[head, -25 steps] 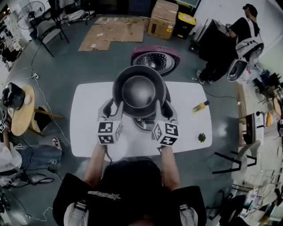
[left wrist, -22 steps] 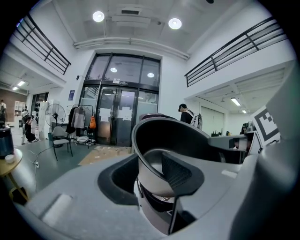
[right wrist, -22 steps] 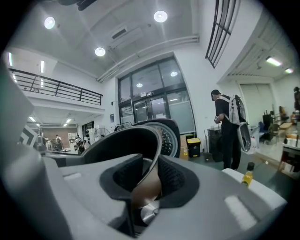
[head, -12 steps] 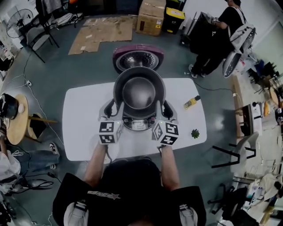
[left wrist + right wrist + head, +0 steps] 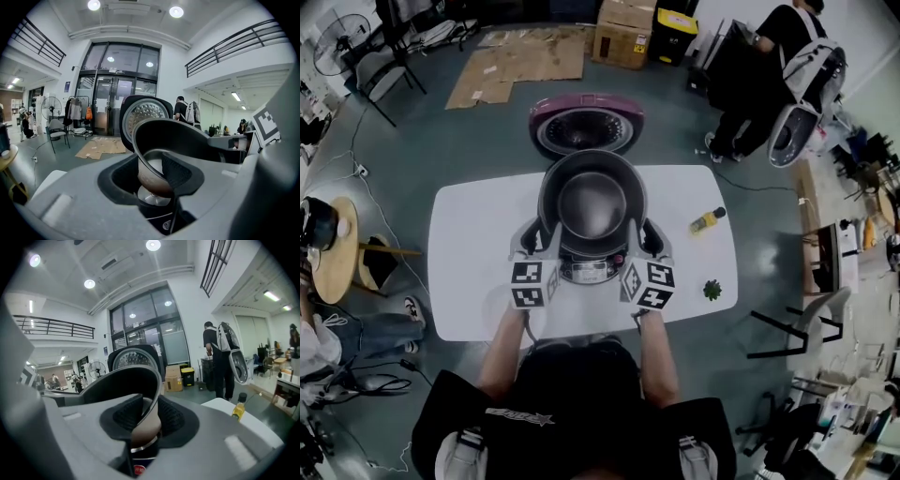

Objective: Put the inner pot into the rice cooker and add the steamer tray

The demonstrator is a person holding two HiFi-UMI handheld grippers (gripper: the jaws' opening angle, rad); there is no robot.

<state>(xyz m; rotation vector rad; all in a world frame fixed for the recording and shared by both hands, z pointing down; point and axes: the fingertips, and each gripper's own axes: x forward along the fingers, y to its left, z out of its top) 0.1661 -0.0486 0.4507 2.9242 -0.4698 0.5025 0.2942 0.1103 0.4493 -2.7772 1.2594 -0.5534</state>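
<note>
writing: red badge and panel print on rice cooker [image 5: 586, 270] front, too small to read
inner pot [image 5: 592, 202]: over the cooker's open well, mid-table [image 5: 478, 272] toward far edge; base clear of the heater plate, not seated
pot contents: only bare metal shows
left gripper [image 5: 546, 234]: pads clamped on pot's left wall
right gripper [image 5: 636, 236]: pads clamped on right wall
lid [image 5: 586, 127]: open, past far edge
yellow bottle [image 5: 707, 220]: toward right edge

One tabletop [image 5: 478, 272]. One rice cooker [image 5: 586, 129], one inner pot [image 5: 592, 202], one yellow bottle [image 5: 706, 221], one small green object [image 5: 712, 290]. Two claws: left claw [image 5: 544, 234], right claw [image 5: 641, 234].
</note>
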